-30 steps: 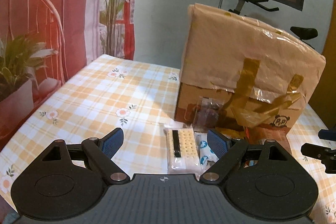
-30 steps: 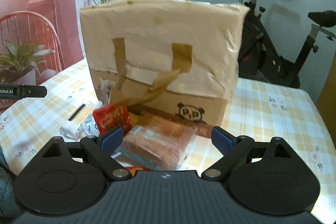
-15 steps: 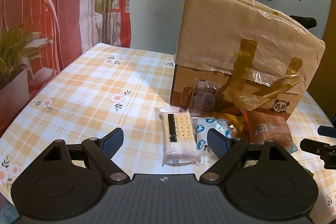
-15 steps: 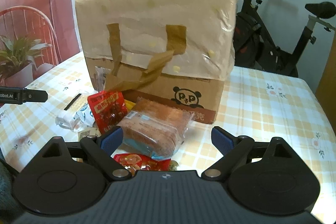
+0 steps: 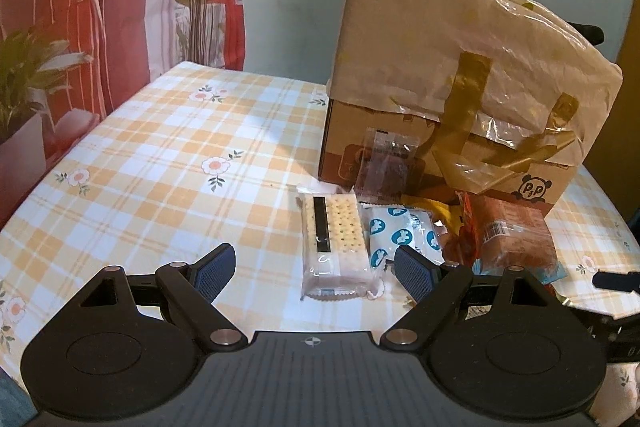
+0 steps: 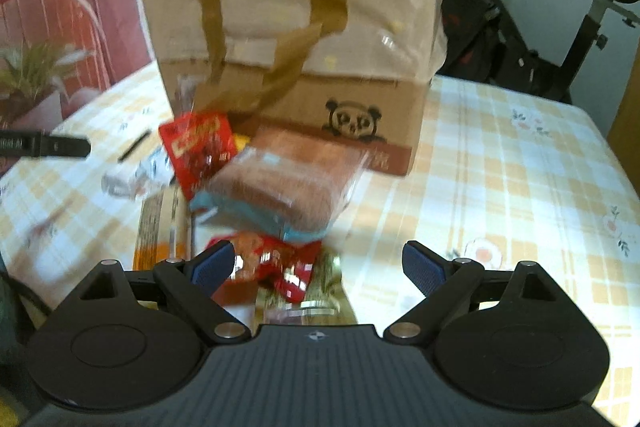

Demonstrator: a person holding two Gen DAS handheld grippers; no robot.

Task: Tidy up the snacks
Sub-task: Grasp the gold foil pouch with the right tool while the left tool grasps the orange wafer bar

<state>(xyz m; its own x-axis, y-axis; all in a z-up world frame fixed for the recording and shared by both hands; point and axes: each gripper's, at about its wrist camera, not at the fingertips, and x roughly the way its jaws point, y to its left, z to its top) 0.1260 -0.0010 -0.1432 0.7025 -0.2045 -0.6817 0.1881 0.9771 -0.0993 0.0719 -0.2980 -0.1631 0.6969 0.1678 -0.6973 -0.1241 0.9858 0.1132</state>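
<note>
both grippers are tilted down toward the tabletop, side by side. left gripper [image 5: 316,263] has its jaws spread wide, blue pads [image 5: 214,269] facing each other with nothing pinched between them. right gripper [image 6: 318,267] is also wide apart and gripping nothing, though its jaws have just been closing a touch. the left one's tip [image 6: 60,146] pokes into the right wrist view from the left edge.

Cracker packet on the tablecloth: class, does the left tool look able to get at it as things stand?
Probably yes. The cracker packet lies flat on the table, ahead of the open left tool. Nothing lies on top; the blue-and-white packet sits tight beside it and may crowd one finger.
</note>
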